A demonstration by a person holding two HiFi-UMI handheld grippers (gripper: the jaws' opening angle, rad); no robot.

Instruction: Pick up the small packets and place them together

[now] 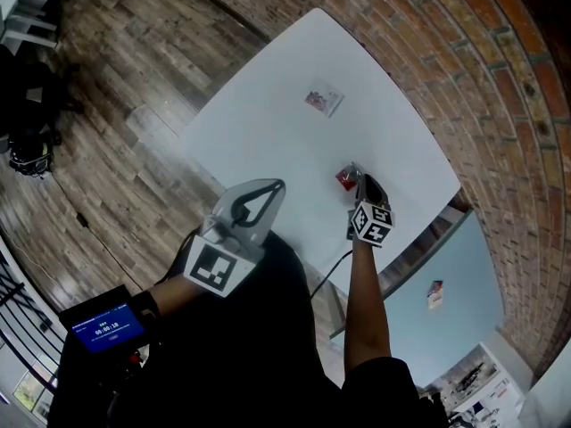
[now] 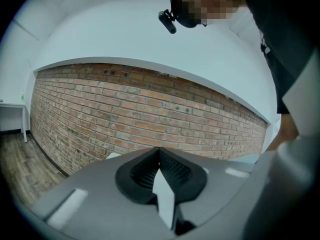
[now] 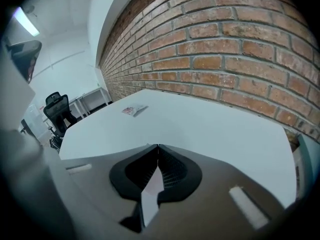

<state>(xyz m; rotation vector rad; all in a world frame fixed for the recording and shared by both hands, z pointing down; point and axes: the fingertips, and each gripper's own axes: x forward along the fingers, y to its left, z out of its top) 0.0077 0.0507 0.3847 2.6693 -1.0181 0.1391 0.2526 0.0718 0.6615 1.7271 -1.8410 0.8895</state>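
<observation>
Nearest the person, the left gripper [image 1: 280,185] hangs over the near edge of the white table [image 1: 268,123]. Its jaws are pressed together on nothing and aim level at the brick wall [image 2: 150,114], so it plays no part for now. A little farther out, at about 2 o'clock from it, the right gripper [image 1: 359,180] tilts down toward the tabletop, and its jaws are also pressed together with nothing between them [image 3: 157,146]. A red packet [image 1: 345,180] lies flat just beside its tip at 9 o'clock; whether they touch cannot be told. This packet looks light, thin and floppy with a slick skin, so it will likely slide under a push. Spreading the jaws and pinching a crimped edge or corner seems the best hold. Farther on, at 11 o'clock and well apart, a pale packet [image 1: 323,99] [image 3: 134,110] lies flat with bare tabletop all round, which leaves open room to carry the red one over. The table's corner at 3 o'clock is near the right gripper, and the wall runs close behind the far edge. A third packet [image 1: 434,292] lies on a second table [image 1: 464,275] at 5 o'clock, across a gap.
</observation>
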